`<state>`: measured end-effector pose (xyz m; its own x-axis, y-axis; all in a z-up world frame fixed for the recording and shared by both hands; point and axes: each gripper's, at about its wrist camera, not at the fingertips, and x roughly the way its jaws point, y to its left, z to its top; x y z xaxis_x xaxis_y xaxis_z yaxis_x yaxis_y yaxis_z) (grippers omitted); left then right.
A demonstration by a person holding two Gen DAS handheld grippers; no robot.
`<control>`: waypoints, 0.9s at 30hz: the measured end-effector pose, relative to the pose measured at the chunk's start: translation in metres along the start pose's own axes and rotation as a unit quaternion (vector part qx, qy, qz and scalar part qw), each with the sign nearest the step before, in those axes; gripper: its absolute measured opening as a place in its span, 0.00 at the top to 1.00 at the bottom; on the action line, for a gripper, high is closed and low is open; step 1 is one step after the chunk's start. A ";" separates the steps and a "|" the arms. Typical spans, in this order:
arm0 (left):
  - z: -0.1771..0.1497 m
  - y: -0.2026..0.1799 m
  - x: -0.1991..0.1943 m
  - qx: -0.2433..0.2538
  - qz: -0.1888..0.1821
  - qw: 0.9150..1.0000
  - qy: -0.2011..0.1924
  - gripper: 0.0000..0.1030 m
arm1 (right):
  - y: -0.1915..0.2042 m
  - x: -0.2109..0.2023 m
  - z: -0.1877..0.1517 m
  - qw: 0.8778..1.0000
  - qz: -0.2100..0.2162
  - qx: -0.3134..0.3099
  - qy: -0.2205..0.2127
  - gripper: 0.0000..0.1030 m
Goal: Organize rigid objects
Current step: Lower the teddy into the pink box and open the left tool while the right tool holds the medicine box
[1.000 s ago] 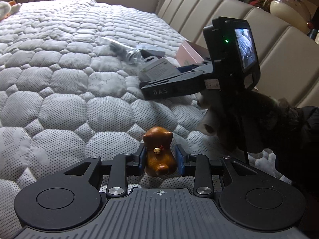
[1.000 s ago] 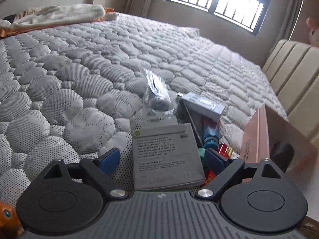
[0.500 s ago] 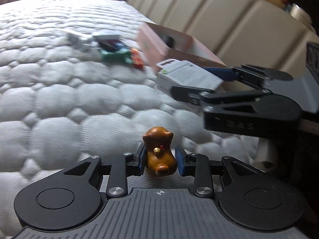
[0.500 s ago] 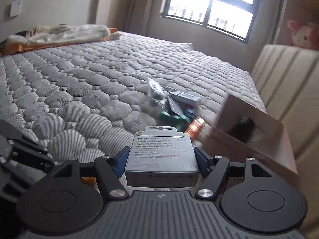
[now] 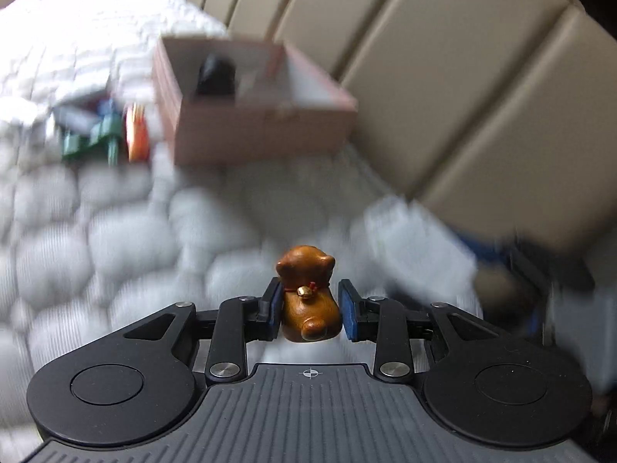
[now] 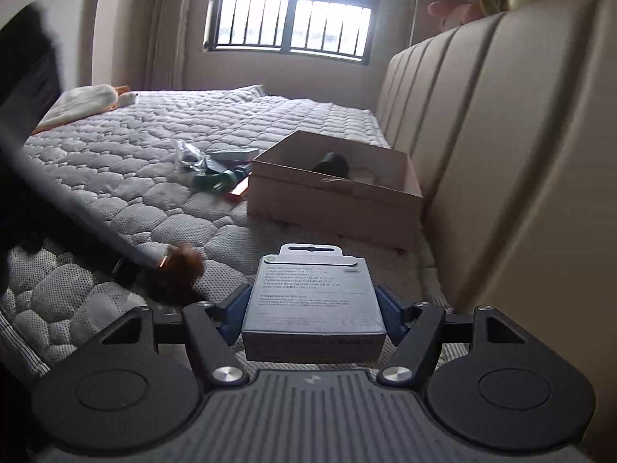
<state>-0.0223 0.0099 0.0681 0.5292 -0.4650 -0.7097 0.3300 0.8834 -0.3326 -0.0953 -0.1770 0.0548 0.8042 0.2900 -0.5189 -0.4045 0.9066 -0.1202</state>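
Brown bear figurine [image 5: 308, 295] clamped, window [image 6: 291, 7] right-view only

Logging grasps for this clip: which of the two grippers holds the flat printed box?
The right gripper holds the grey printed box; the left gripper grips a brown bear figurine instead.

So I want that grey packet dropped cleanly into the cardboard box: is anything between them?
Nothing visible. The grey packet sits clamped in the right gripper, with only bare mattress before the cardboard box. The loose clutter lies left of it.
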 end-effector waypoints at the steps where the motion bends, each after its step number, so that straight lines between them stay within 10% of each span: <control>1: 0.015 -0.002 0.001 0.004 0.007 1.000 -0.011 0.67 | -0.003 -0.002 -0.002 1.000 0.003 0.006 -0.002 0.33; 14: 0.166 0.015 0.064 -0.046 0.081 0.985 -0.142 0.67 | -0.020 -0.005 -0.023 0.999 0.026 0.044 -0.016 0.33; 19: 0.169 0.029 0.111 -0.054 0.131 0.986 -0.083 0.68 | -0.020 -0.001 -0.026 0.999 0.029 0.044 -0.011 0.33; 27: 0.142 0.037 0.081 -0.051 0.103 0.988 -0.105 0.68 | -0.019 0.005 -0.025 0.999 0.024 0.043 -0.004 0.33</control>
<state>0.1436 -0.0030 0.0865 0.7312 -0.2667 -0.6279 0.1228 0.9568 -0.2634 -0.0948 -0.2001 0.0336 0.7884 0.3354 -0.5156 -0.4039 0.9145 -0.0227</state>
